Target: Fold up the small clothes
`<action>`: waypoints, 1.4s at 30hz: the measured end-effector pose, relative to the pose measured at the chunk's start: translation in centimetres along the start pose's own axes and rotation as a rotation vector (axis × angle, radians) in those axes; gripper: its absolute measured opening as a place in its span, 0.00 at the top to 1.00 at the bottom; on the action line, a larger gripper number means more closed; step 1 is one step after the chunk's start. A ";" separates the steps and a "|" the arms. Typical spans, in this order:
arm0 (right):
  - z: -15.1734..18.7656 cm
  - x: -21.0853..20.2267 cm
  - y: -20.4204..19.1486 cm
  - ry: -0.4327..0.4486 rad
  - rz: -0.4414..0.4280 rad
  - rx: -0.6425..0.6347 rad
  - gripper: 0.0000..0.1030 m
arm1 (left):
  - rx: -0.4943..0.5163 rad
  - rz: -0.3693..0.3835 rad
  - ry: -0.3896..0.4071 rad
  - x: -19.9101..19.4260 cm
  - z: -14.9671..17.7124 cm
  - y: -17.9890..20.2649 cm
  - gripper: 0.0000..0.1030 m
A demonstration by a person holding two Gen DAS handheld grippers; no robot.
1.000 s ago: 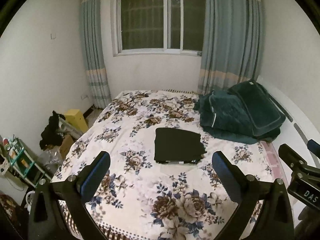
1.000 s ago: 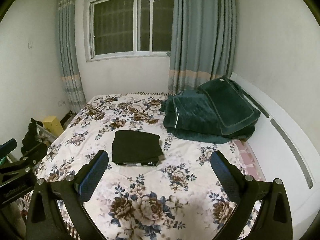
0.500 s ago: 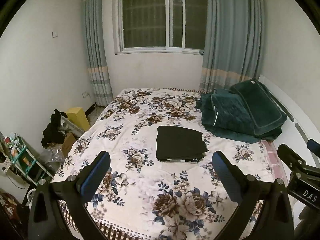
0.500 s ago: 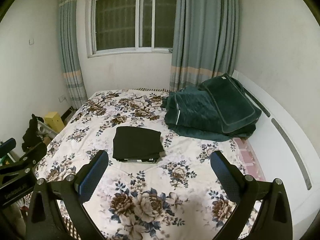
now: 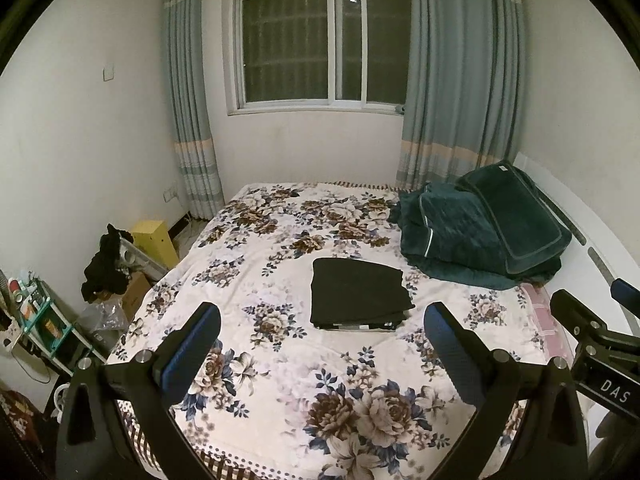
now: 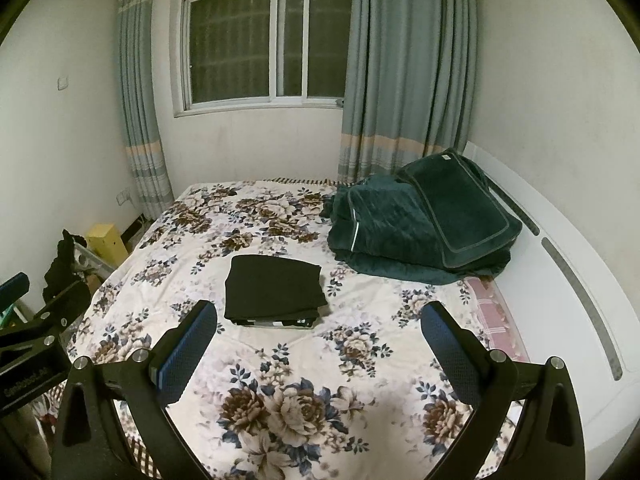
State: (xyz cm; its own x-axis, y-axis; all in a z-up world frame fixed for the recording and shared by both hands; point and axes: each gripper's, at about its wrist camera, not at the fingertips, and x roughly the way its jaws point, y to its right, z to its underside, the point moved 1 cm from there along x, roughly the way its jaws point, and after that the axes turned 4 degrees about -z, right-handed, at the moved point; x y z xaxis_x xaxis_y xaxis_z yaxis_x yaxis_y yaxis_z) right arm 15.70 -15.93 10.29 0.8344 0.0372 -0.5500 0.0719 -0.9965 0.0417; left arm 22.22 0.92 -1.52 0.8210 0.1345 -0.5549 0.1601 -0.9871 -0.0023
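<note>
A black garment [image 5: 358, 295] lies folded into a flat rectangle in the middle of the floral bedspread [image 5: 280, 248]; it also shows in the right wrist view [image 6: 274, 289]. My left gripper [image 5: 320, 344] is open and empty, held high above the bed's near end, well short of the garment. My right gripper [image 6: 318, 342] is also open and empty, at a similar height. Each gripper's body shows at the edge of the other's view.
A dark green quilt and pillow [image 5: 484, 228] are piled at the bed's right by the white headboard [image 6: 560, 280]. Left of the bed stand a yellow box [image 5: 156, 240], dark clothes on clutter [image 5: 106, 264] and a small shelf [image 5: 36, 320]. A curtained window [image 5: 320, 44] is behind.
Both grippers have pulled back and up from the bed, so the folded garment and bed look smaller and lower. The garment has not moved. Both stay open.
</note>
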 end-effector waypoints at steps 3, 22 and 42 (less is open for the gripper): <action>-0.2 0.1 -0.1 -0.001 -0.001 -0.003 0.00 | 0.004 0.001 0.004 -0.2 -0.2 0.1 0.00; -0.1 -0.2 -0.3 0.003 -0.005 0.011 0.00 | 0.007 0.000 0.008 -0.2 -0.2 0.4 0.00; 0.3 -0.7 -0.5 0.001 -0.004 0.019 0.00 | 0.015 0.001 0.016 -0.5 -0.7 0.5 0.00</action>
State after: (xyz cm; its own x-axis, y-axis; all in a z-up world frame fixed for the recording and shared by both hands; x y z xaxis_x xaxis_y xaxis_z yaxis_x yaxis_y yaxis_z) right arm 14.94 -15.53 10.36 0.8349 0.0410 -0.5488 0.0643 -0.9977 0.0234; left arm 22.23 0.43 -0.67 0.8298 0.1348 -0.5415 0.1513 -0.9884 -0.0141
